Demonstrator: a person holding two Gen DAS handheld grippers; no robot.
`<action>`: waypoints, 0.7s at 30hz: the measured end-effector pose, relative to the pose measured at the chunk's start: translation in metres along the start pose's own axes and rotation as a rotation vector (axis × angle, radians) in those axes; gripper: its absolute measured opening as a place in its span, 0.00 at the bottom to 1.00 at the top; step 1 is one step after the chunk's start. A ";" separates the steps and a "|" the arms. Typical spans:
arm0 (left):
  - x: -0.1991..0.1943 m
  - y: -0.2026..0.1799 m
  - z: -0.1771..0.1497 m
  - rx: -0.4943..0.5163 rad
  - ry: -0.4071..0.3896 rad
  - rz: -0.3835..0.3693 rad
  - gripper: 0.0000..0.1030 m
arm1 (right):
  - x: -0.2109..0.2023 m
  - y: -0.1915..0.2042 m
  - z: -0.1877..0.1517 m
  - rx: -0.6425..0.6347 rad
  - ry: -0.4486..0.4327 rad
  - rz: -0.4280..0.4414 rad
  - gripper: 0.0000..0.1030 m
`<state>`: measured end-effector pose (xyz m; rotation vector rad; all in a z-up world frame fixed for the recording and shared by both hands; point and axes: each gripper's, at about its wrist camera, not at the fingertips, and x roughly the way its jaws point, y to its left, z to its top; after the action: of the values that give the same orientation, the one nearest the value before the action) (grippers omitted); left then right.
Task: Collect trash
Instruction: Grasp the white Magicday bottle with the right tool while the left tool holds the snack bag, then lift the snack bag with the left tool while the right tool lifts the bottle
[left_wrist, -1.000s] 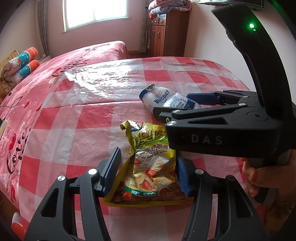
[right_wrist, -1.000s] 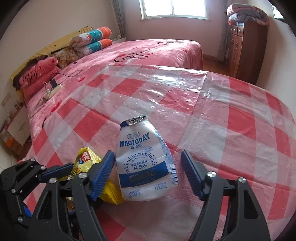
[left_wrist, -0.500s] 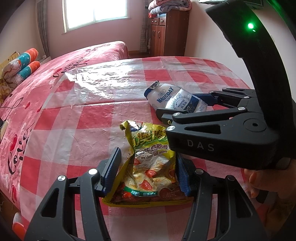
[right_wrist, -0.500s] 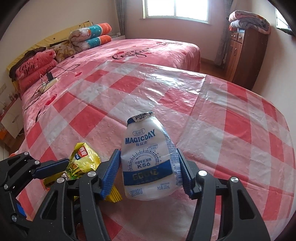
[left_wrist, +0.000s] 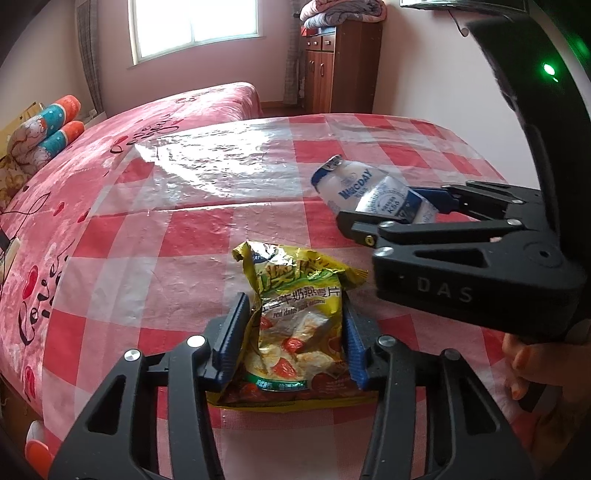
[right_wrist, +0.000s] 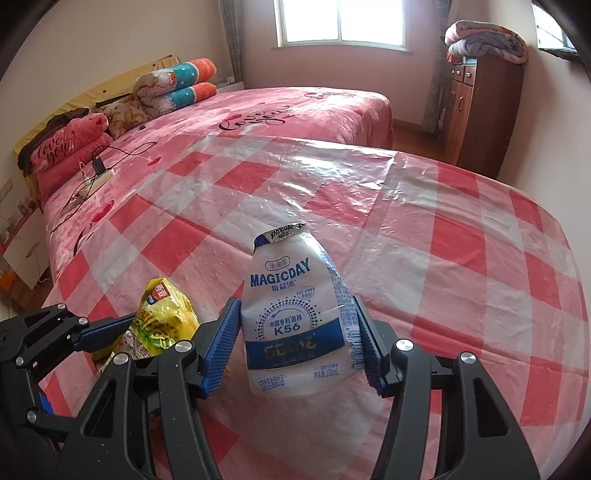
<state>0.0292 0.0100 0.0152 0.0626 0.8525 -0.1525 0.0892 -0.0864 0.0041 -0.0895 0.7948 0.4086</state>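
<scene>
A yellow snack bag (left_wrist: 299, 325) sits between the blue pads of my left gripper (left_wrist: 293, 343), which is shut on its lower part, on the red-and-white checked plastic cloth (left_wrist: 207, 236). The bag also shows in the right wrist view (right_wrist: 162, 321). My right gripper (right_wrist: 295, 339) is shut on a white and blue MAGICDAY drink pouch (right_wrist: 295, 325) and holds it upright, lifted off the cloth. In the left wrist view the right gripper (left_wrist: 417, 214) holds the pouch (left_wrist: 369, 192) to the right of and beyond the snack bag.
The cloth (right_wrist: 424, 240) covers a table beside a pink bed (right_wrist: 295, 114). Rolled pillows (right_wrist: 177, 85) and a charger with cables (right_wrist: 96, 170) lie on the bed. A wooden cabinet (right_wrist: 480, 110) with folded blankets stands by the far wall.
My right gripper closed on the drink pouch and lifted it up off the cloth. My left gripper stayed in place on the snack bag.
</scene>
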 end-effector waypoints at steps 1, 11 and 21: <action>0.000 0.000 0.000 -0.001 -0.001 0.000 0.46 | -0.001 0.000 -0.001 -0.001 -0.002 -0.007 0.58; -0.001 0.000 0.000 0.012 -0.006 0.011 0.42 | -0.017 -0.001 -0.015 0.012 -0.007 -0.042 0.58; -0.002 -0.002 0.000 0.021 -0.008 0.022 0.41 | -0.031 -0.006 -0.033 0.059 -0.009 -0.044 0.58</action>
<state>0.0278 0.0079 0.0165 0.0911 0.8422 -0.1408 0.0497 -0.1098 0.0027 -0.0500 0.7943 0.3430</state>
